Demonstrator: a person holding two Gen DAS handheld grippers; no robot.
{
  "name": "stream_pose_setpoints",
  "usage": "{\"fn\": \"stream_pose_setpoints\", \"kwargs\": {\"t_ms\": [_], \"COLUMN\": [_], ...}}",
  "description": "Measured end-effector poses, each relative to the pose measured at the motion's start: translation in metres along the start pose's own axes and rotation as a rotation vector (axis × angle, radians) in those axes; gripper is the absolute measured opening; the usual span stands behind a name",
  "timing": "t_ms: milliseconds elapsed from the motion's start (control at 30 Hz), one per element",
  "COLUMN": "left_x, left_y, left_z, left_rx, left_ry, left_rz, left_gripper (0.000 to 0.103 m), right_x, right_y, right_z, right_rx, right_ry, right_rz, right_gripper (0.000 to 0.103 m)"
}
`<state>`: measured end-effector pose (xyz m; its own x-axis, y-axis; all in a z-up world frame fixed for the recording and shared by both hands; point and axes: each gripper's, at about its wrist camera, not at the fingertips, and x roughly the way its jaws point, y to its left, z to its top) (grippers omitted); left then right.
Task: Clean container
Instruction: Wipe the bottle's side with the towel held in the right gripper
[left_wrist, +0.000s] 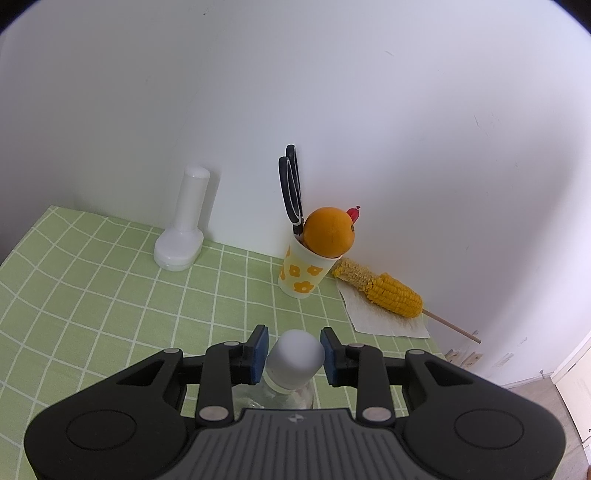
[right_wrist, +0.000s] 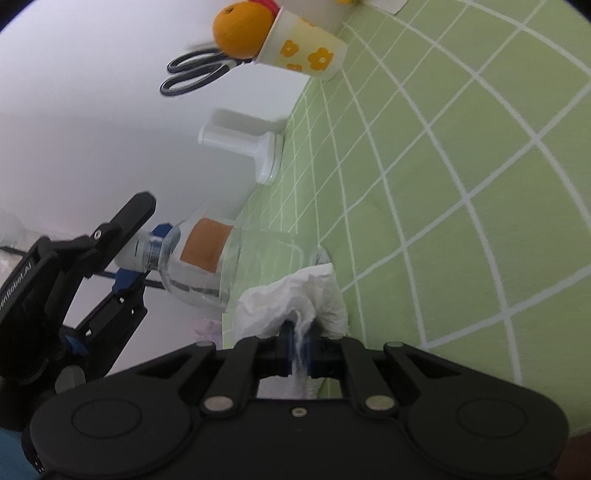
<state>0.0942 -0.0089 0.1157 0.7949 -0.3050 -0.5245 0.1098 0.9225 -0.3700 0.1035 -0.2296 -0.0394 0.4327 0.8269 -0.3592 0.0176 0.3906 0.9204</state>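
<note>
The left tongs are clamped on the white-capped neck of a clear bottle, which stands on the desk under its green checked cloth. The bottle's orange label shows no legible writing. White lettering on the left tongs' body reads partly "Robot.AI". The right tongs pinch a crumpled white tissue just beside the bottle's base.
</note>
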Motion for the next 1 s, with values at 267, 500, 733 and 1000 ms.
{"fn": "stream_pose_setpoints", "kwargs": {"t_ms": [267,500,733,1000], "left_x": [0.000,0.001,0.002,0.001], "left_y": [0.001,0.001,0.001,0.001], "left_z": [-0.001,0.000,0.000,0.000], "left_rx": [0.000,0.000,0.004,0.002], "left_ry": [-0.003,-0.002,-0.001,0.002], "left_rz": [-0.004,0.001,0.000,0.001], "left_gripper": [0.032,0.032,0.032,0.032], "right_x": [-0.018,-0.021,-0.026,-0.029], "right_y": [0.007,0.038,0.053,0.055], "right_z": [0.002,0.001,0.002,0.013], "right_rx": [0.011,-0.078,-0.111,-0.116], "right_ry": [-0.082,-0.076,-0.101,-0.158], "right_rz": [0.034,0.086,0.157,0.210], "right_gripper": [0.007,0.007,0.007,0.007]}}
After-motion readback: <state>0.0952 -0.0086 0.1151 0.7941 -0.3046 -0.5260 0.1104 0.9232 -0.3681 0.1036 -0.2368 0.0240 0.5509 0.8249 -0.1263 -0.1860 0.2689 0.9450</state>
